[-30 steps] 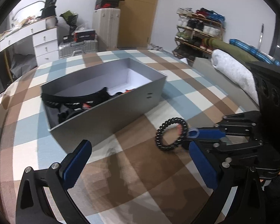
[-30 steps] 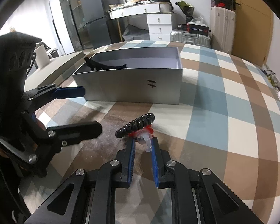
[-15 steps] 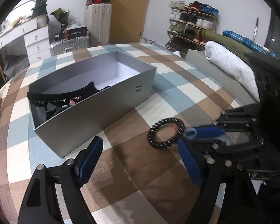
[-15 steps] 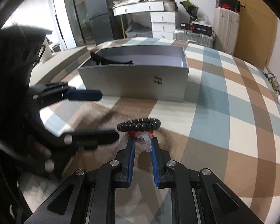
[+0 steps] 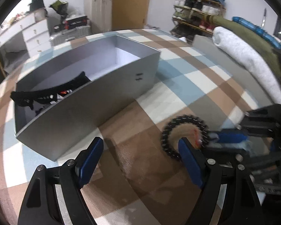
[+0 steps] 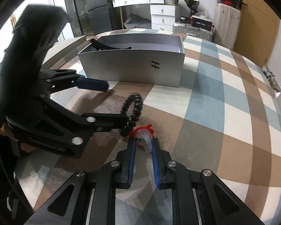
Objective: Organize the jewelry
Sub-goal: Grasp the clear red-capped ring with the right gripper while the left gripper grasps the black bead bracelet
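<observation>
A black beaded bracelet (image 6: 133,110) with a red and clear tag (image 6: 143,133) hangs above the checked cloth. My right gripper (image 6: 143,146) is shut on the tag and holds the bracelet up. In the left wrist view the bracelet (image 5: 178,127) is at the right, with the right gripper (image 5: 211,140) on it. My left gripper (image 5: 140,155) is open; its right finger (image 5: 189,157) is at the bracelet's ring. The open grey box (image 5: 103,97) holds a black hair clip (image 5: 46,91) and small items.
The box (image 6: 133,65) stands beyond the bracelet on the checked tablecloth (image 6: 224,112). A rolled white towel (image 5: 249,60) lies at the right table edge. Drawers, suitcases and a shoe rack stand in the room behind.
My left gripper moved in toward the bracelet; its right finger now reaches the ring. My right gripper turned the bracelet from flat to more upright while keeping hold.
</observation>
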The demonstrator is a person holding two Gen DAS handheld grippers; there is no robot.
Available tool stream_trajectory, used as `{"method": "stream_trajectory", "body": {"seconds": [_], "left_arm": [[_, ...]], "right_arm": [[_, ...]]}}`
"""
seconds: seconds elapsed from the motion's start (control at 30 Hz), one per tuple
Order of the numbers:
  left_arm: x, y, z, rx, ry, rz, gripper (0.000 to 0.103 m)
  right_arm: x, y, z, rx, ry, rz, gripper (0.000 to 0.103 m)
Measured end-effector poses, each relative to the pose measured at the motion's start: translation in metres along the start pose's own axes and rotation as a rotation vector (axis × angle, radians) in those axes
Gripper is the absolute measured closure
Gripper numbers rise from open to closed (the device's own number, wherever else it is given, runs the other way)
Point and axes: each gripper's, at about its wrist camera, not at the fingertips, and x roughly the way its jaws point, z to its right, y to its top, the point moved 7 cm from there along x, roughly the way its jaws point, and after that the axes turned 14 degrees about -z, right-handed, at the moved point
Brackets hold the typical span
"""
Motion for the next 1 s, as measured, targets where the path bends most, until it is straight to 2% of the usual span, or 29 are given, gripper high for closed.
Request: {"method": "stream_trajectory", "body": {"seconds": [0.17, 0.4, 0.57, 0.73, 0.83, 0.9, 1.0], "left_arm": [[0.002, 0.000, 0.000, -0.009, 0.059, -0.008, 0.024], [0.004, 0.001, -0.001, -0.005, 0.097, -0.019, 0.024], [0.005, 0.004, 0.000, -0.011, 0.100, -0.028, 0.027], [0.004, 0.006, 0.010, 0.009, 0.094, -0.028, 0.046], [0.003, 0.007, 0.018, 0.031, 0.082, -0.023, 0.069], [0.003, 0.007, 0.023, 0.048, 0.077, -0.022, 0.096], [0.002, 0.006, 0.027, 0.067, 0.096, -0.013, 0.098]], "right_arm": [[-0.001, -0.003, -0.001, -0.011, -0.018, -0.003, 0.087], [-0.008, -0.009, 0.016, 0.030, -0.034, 0.008, 0.088], [-0.018, -0.013, 0.037, 0.104, 0.008, 0.051, 0.088], [-0.024, -0.009, 0.042, 0.125, 0.025, 0.084, 0.090], [-0.022, -0.011, 0.042, 0.117, 0.036, 0.071, 0.089], [-0.021, -0.013, 0.044, 0.130, 0.060, 0.073, 0.087], [-0.019, -0.014, 0.045, 0.152, 0.114, 0.068, 0.084]]}}
